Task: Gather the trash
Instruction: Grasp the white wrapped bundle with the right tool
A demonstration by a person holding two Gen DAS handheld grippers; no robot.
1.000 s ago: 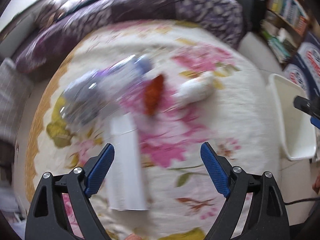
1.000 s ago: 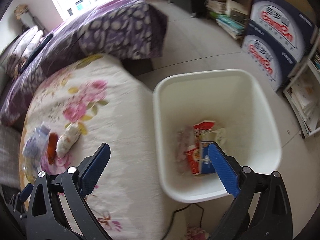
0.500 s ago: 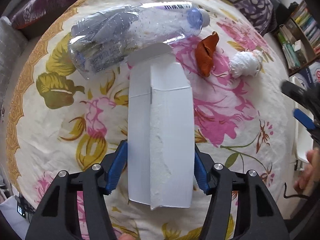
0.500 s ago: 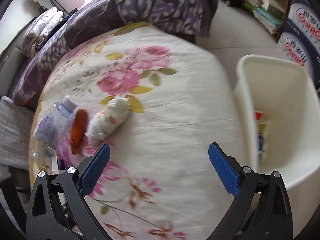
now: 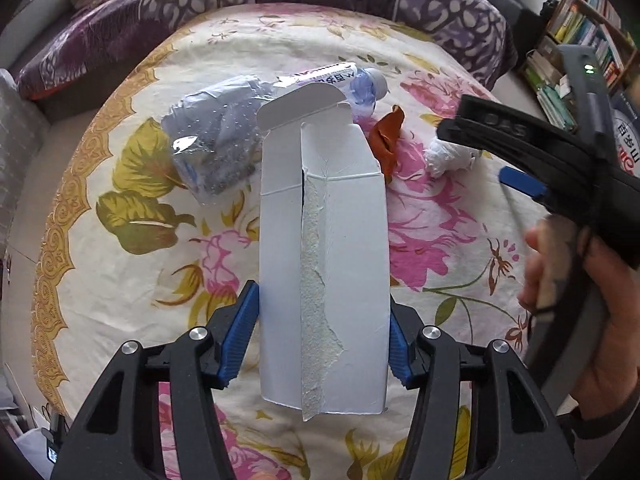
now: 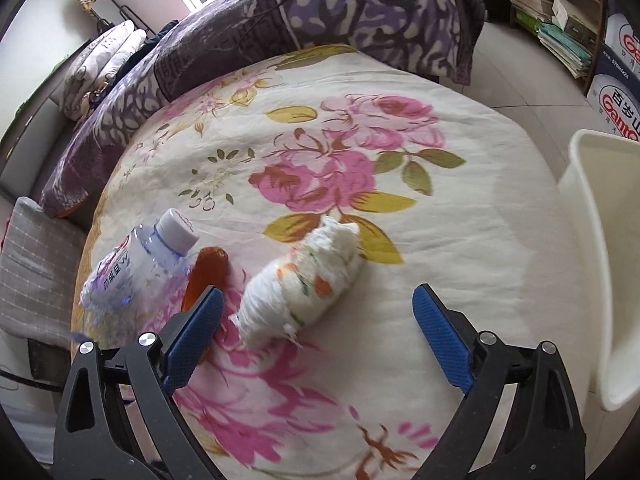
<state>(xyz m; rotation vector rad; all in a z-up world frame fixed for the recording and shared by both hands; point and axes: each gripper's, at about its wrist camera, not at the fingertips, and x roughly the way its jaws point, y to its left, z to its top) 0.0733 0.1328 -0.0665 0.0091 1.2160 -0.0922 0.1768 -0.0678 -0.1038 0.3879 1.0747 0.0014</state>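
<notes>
My left gripper point(image 5: 320, 340) is shut on a flattened white carton point(image 5: 324, 260) and holds it above the floral bedspread point(image 5: 132, 240). Behind the carton lie a crushed plastic bottle point(image 5: 224, 136), an orange scrap point(image 5: 386, 136) and a white crumpled paper wad point(image 5: 448, 156). My right gripper point(image 6: 320, 332) is open and empty, just above the paper wad point(image 6: 304, 280), which lies between its fingers. The bottle point(image 6: 140, 264) and orange scrap point(image 6: 206, 272) lie to its left. The right gripper body also shows in the left wrist view point(image 5: 540, 148).
A white bin point(image 6: 608, 256) stands on the floor right of the bed. A purple patterned blanket point(image 6: 320, 20) lies across the far side of the bed. Bookshelves point(image 6: 560, 12) and printed cartons point(image 6: 620, 96) stand at the right. A grey checked cushion point(image 6: 32, 276) is at the left.
My left gripper closed on the carton and lifted it off the bedspread. My right gripper swung from over the bin to the bed and now hovers at the paper wad.
</notes>
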